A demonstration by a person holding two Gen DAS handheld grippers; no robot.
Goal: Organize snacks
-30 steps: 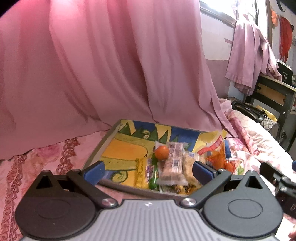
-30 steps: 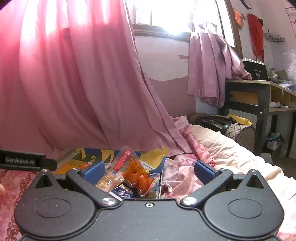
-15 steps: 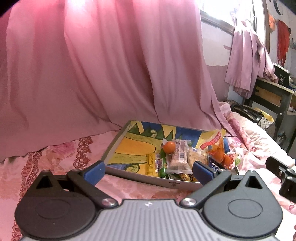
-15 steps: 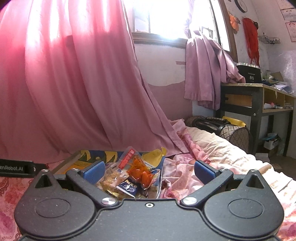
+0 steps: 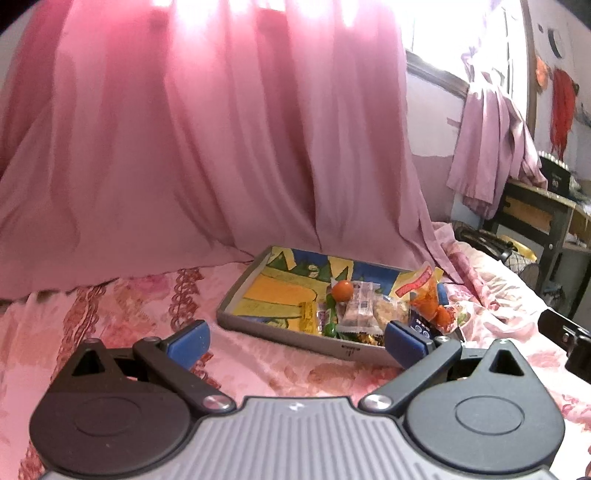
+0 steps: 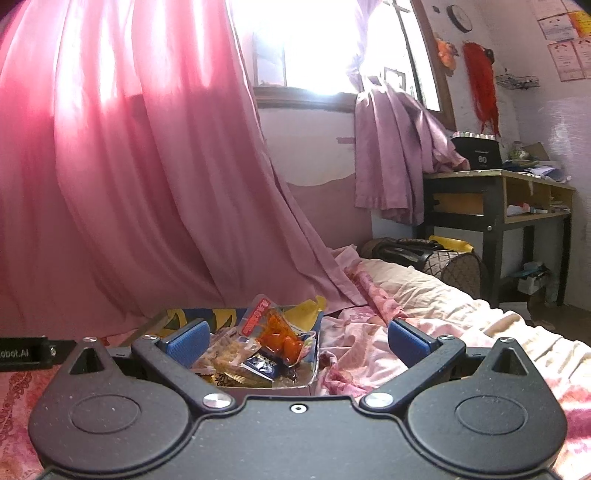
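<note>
One tray with a bright yellow, blue and green picture on its floor lies on the bed, on a pink floral cover. All the snacks are crowded into the tray's right end, and its left part is bare. In the left wrist view I count one small orange ball, one clear packet of pale biscuits, one yellow bar, one green wrapper, and one clear bag of orange pieces with a red header leaning against the far right corner. Further wrappers underneath are too jumbled to count.

The left tongs hang released above the bed just short of the tray's near wall, holding nothing. The right tongs are likewise spread wide and hold nothing, with the tray's right end between and beyond their blue pads.

Only the right wrist view shows the window, a wall clock, the full dark desk and a dark blue sachet below the orange bag. Only the left wrist view shows the tray's empty left half. One pink curtain fills both.
</note>
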